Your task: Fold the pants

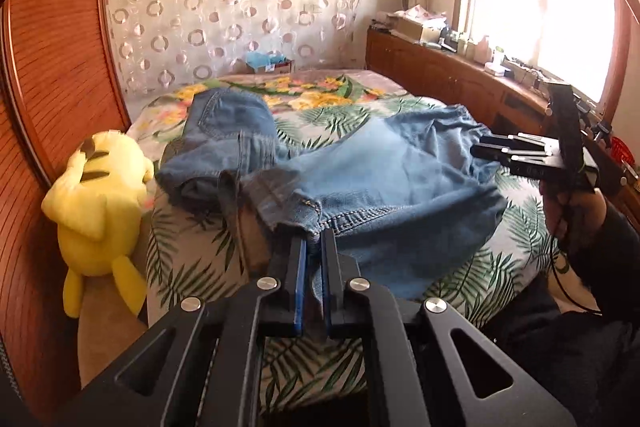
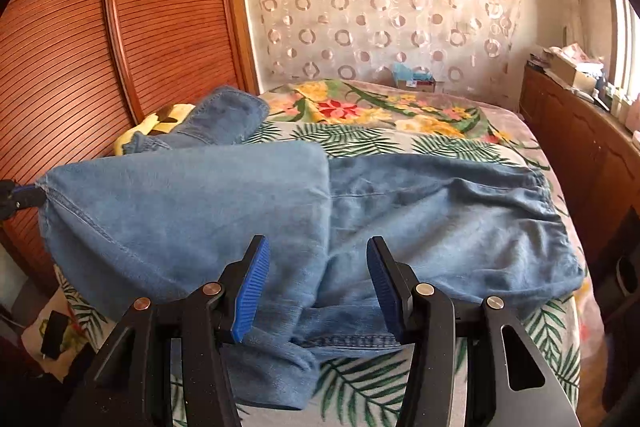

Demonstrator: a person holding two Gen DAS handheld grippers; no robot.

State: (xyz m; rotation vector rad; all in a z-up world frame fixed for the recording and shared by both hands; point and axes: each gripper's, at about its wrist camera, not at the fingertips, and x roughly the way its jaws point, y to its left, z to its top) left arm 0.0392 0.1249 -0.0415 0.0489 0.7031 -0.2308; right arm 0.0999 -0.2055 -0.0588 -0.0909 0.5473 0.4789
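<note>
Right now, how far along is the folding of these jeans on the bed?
Early. Done: the jeans lie spread across the floral bedspread, one leg already laid over the body. In hand: the left tool is shut on a hem corner, lifting it; the right tool hangs open above the denim, holding nothing. Left: carrying that corner over, flattening, and the remaining folds; the far leg is still bunched near the yellow plush.

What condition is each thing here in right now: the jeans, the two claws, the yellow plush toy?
Jeans: spread on the bed, one leg hem lifted.
Left claw: shut on the jeans hem.
Right claw: open, above the jeans, holding nothing.
Yellow plush toy: lying at the bed's edge, against the wooden wardrobe.
</note>
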